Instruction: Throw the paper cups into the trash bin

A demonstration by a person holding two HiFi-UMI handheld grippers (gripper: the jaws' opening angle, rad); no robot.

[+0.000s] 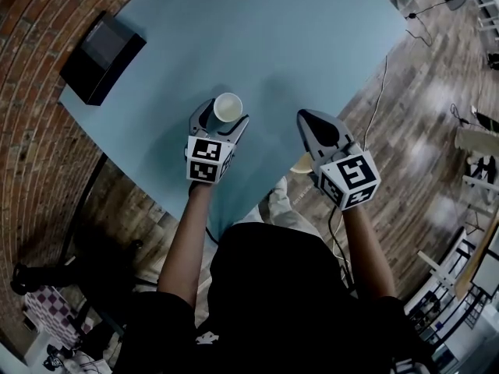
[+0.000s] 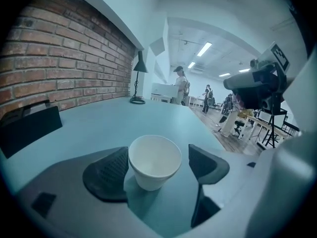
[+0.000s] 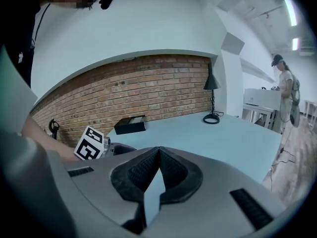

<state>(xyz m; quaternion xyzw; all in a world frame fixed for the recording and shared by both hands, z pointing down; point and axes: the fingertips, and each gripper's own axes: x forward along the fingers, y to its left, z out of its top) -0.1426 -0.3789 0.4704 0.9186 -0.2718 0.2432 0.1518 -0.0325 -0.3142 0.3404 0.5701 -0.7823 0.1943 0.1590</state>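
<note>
A white paper cup (image 1: 228, 107) stands upright and empty on the light blue table (image 1: 296, 37), near its front edge. My left gripper (image 1: 224, 115) is open with the cup (image 2: 154, 160) between its jaws. In the left gripper view the left pad (image 2: 111, 170) sits right beside the cup's wall, while a clear gap separates the cup from the right pad (image 2: 205, 162). My right gripper (image 1: 306, 117) hovers to the right of the cup over the table's edge. It is shut (image 3: 158, 151) with nothing between its pads. No trash bin is in view.
A black box (image 1: 101, 57) lies at the table's far left by the brick wall. A black desk lamp (image 3: 212, 108) stands at the table's far end. A cable (image 1: 378, 92) trails over the wooden floor on the right. People stand far back in the room (image 2: 181, 86).
</note>
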